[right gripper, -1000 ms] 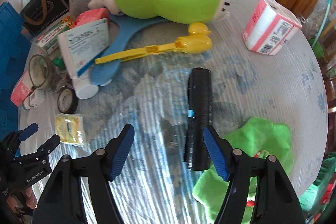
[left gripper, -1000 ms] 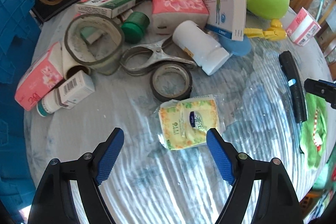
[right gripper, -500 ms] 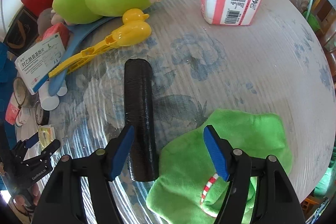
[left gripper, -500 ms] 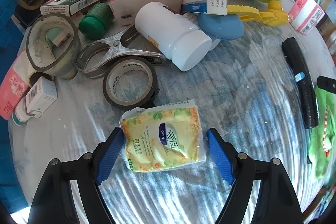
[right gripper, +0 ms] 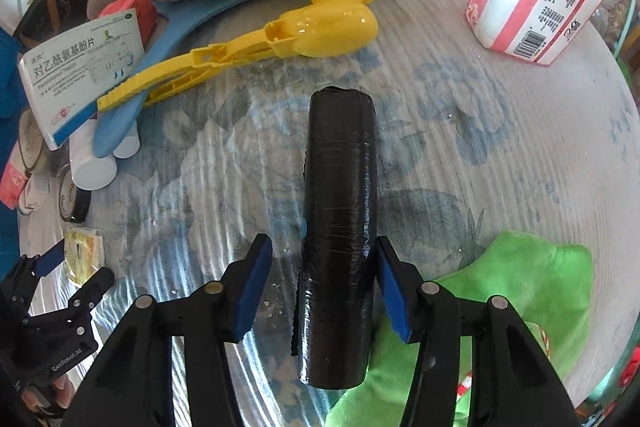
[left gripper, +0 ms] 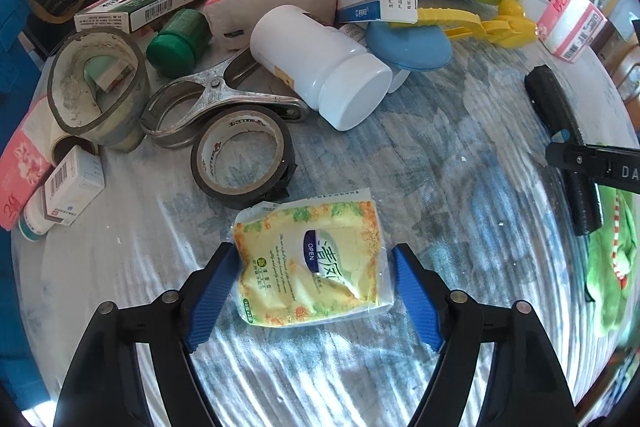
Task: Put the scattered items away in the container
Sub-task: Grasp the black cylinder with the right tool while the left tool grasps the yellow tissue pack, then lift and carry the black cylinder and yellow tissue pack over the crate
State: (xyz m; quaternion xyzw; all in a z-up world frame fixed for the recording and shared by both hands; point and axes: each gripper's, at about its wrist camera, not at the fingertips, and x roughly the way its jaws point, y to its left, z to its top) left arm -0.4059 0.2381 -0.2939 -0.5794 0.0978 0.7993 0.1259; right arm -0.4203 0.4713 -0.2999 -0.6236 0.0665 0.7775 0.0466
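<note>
- The left gripper (left gripper: pixel 312 287) stands open around the yellow wipes packet (left gripper: pixel 312 263), which lies flat on the worktop (left gripper: pixel 460 187) with a blue pad close on each side but not yet pressing.
- To close well here, I would squeeze across the packet's middle; it looks soft and slippery (film wrap), so a light pinch at the edge may let it slide out.
- The right gripper (right gripper: pixel 320 283) is also open, astride the black roll (right gripper: pixel 340 227); the right pad appears to touch the roll, the left pad stands off.
- Centre that roll before closing, and lift it clear of the green cloth (right gripper: pixel 520 299) under its near end.
- The container is probably the blue crate at the left edge; too little shows to be sure.
- Readable: "OPEN" on the packet's flap; "Paracetamol Tablets" under Chinese characters on the medicine box (right gripper: pixel 84 75); "GenRobot.AI" on the left gripper body.
</note>
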